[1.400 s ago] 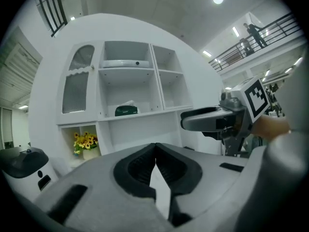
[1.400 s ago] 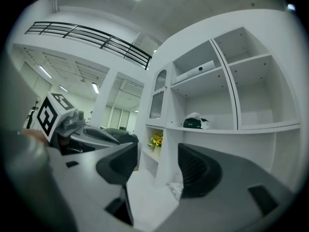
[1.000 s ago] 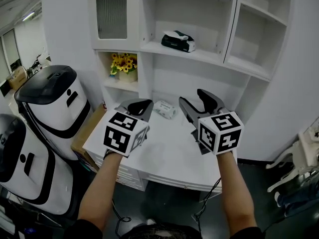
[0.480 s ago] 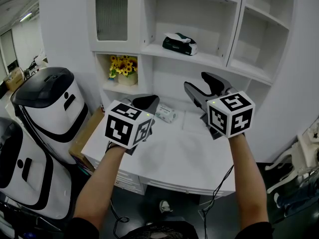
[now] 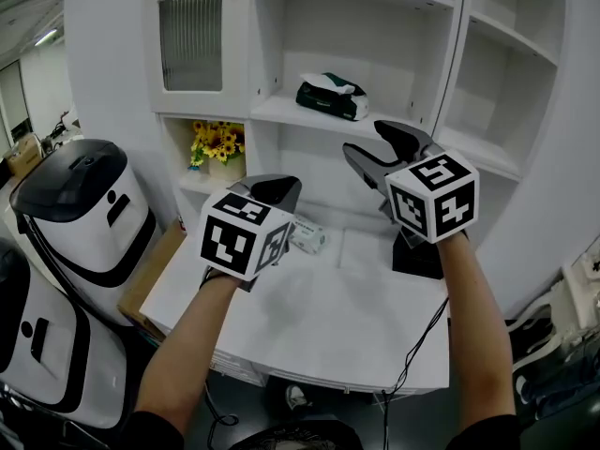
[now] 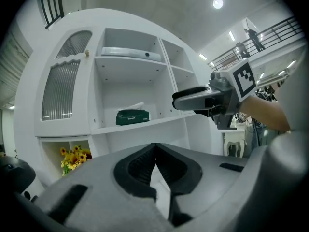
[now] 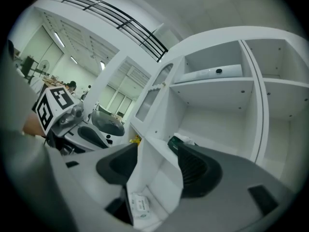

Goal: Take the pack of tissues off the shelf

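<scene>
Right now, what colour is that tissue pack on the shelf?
The tissue pack is dark green, white on top; clearest in the left gripper view.

Bright ceiling light, soft shadows, fisheye-warped edges, sharp focus

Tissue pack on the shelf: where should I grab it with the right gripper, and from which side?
Take the tissue pack by its dark green body, one jaw on either side, keeping off the loose white tissue poking from its top. Come in from the open front of the shelf: the pack lies flat with a wall behind it. The right gripper is open and looks nearer.
</scene>
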`<state>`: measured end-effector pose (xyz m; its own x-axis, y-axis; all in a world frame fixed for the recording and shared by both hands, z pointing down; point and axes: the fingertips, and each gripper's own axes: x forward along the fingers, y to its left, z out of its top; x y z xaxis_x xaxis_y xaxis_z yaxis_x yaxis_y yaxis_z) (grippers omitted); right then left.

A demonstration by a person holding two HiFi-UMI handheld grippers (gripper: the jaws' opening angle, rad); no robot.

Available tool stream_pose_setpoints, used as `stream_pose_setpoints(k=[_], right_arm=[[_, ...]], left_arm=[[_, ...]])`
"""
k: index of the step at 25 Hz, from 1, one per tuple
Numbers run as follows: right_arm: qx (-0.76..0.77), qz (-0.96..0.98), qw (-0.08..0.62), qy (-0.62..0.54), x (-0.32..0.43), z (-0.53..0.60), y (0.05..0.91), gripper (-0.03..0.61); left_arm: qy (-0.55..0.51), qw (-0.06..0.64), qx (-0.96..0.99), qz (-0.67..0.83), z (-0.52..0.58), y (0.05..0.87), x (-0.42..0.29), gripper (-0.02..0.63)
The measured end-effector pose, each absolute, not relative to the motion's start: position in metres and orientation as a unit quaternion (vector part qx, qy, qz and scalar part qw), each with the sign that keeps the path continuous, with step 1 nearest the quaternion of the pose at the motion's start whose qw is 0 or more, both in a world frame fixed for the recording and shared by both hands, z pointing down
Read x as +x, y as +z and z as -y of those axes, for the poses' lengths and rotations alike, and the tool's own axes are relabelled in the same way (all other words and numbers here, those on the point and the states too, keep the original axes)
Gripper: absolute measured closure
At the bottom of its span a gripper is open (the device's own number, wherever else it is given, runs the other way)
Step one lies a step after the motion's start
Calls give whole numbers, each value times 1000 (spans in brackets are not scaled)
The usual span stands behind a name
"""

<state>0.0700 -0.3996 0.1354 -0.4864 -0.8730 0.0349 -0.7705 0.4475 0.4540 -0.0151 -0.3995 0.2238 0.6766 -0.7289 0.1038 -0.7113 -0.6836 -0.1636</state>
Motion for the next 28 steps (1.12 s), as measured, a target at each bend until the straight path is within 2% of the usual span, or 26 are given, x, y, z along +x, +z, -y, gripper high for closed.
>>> stream_pose_setpoints(k=[16, 25, 28], right_arm=[[488, 823, 191, -220, 97, 539, 126, 330], [459, 812, 262, -247, 91, 575, 133, 344], [454, 810, 280, -243, 92, 583, 138, 368]], left_arm=[[-81, 66, -908, -406, 502, 216, 17, 606], [-77, 74, -903, -416, 526, 214, 14, 604], [-75, 72, -903, -416, 531, 213, 13, 604]])
